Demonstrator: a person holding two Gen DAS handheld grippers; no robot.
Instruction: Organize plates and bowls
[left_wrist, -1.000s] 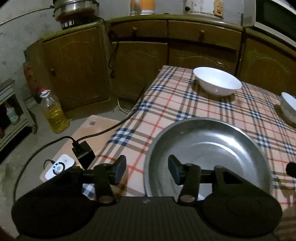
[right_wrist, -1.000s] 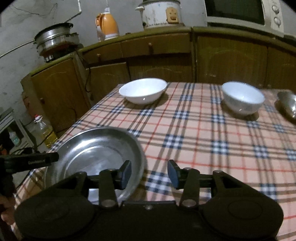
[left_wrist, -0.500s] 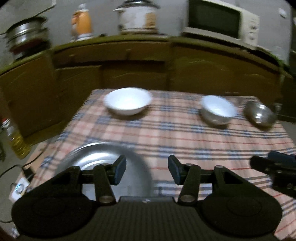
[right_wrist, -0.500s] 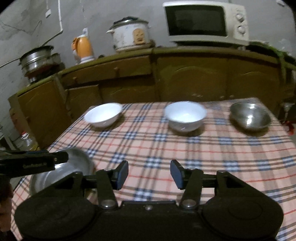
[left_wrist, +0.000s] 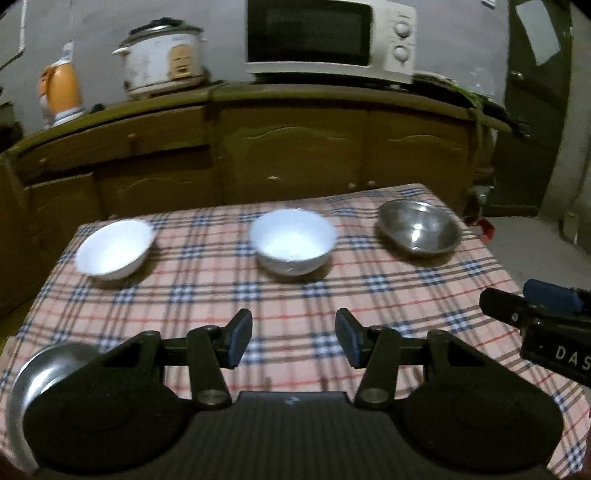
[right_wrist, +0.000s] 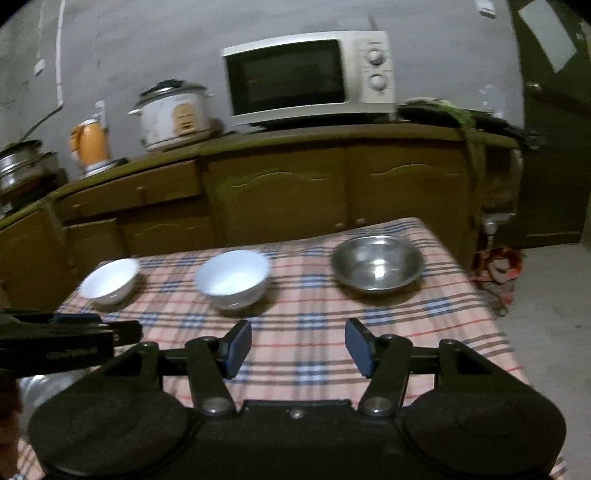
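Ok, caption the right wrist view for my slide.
Open right tool above checked table, facing two white bowls and steel bowl.

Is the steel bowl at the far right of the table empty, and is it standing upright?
Empty and upright: the steel bowl sits rim-up on the checked tablecloth, and its bare shiny inside shows.

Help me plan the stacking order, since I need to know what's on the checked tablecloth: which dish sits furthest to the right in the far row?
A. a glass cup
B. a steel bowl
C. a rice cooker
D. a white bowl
B: in the right wrist view the steel bowl stands at the right end of the row, with the two white bowls to its left.
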